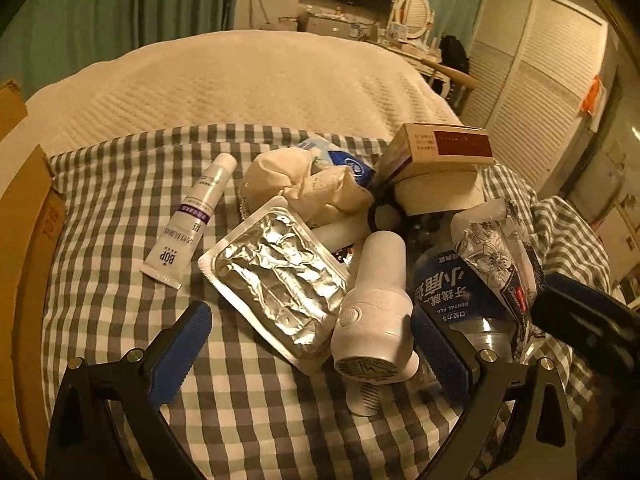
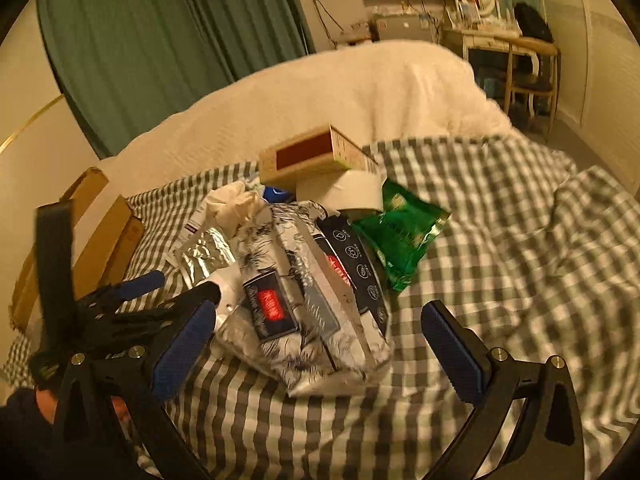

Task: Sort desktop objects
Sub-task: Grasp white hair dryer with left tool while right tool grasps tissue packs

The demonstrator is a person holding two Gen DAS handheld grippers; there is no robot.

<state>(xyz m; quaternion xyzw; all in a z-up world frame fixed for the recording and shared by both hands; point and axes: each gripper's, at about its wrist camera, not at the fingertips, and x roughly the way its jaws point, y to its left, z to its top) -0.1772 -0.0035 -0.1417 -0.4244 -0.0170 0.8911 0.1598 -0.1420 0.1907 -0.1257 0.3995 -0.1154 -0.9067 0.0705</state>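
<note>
1. The left gripper (image 1: pixel 312 344) has its jaws spread wide and grasps nothing; between its blue-padded fingers lie a crinkled silver foil blister tray (image 1: pixel 276 280) and a white plastic handheld device with a ribbed nozzle (image 1: pixel 374 320).
2. The right gripper (image 2: pixel 320 344) is likewise released and empty, with the near end of a floral-printed white tissue pack (image 2: pixel 304 304) lying between its fingers.
3. The objects to sort sit heaped on a grey-and-white checked cloth (image 1: pixel 132 216): a white tube with a purple band (image 1: pixel 190 216) lies apart on the heap's left side, a crumpled cream cloth bundle (image 1: pixel 308 184) sits behind the tray, and a tan box with a dark red panel (image 1: pixel 444 148) tops the pile at the back.
4. A green foil snack packet (image 2: pixel 404 236) marks the heap's right edge.
5. Open checked cloth stretches to the right of that packet and in front of the left gripper.
6. Brown cardboard boxes (image 1: pixel 24 216) line the cloth's left edge.
</note>
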